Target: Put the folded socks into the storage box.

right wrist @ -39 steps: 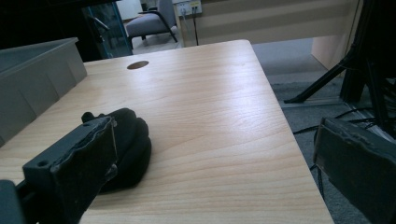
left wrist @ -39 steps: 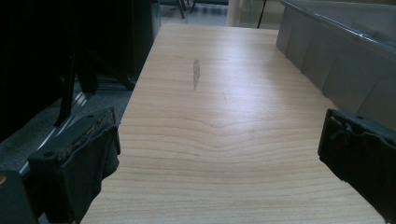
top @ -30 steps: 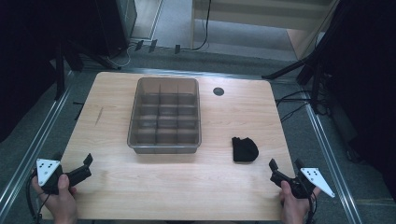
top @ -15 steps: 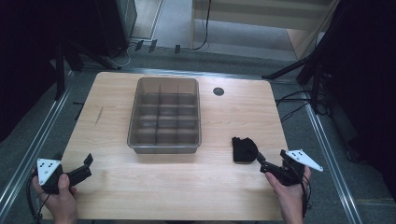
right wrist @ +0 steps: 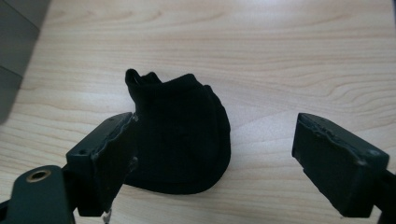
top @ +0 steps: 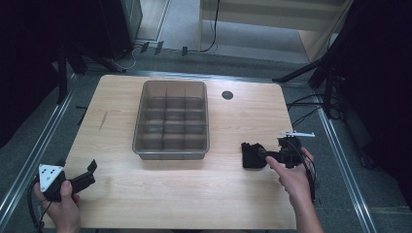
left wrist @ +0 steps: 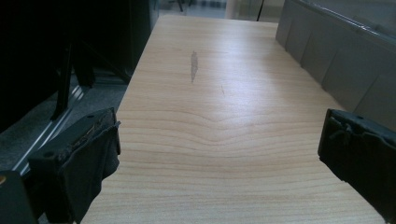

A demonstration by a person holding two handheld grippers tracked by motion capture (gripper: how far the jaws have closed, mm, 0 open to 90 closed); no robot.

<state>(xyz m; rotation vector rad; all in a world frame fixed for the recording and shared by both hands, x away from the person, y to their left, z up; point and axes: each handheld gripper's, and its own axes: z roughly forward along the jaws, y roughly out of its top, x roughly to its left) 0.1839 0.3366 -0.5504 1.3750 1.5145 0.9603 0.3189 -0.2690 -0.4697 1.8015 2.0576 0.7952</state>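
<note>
Nothing is sorted yet: black sock lies on bench, outside the empty divided bin; right tongs gape around it, left tongs wait open.

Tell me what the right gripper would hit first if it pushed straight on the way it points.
Most likely the black sock. The right gripper has open jaws, and the sock lies on the table just ahead, nearer one jaw. Beyond it only bare wood shows, though depth is hard to judge.
</note>
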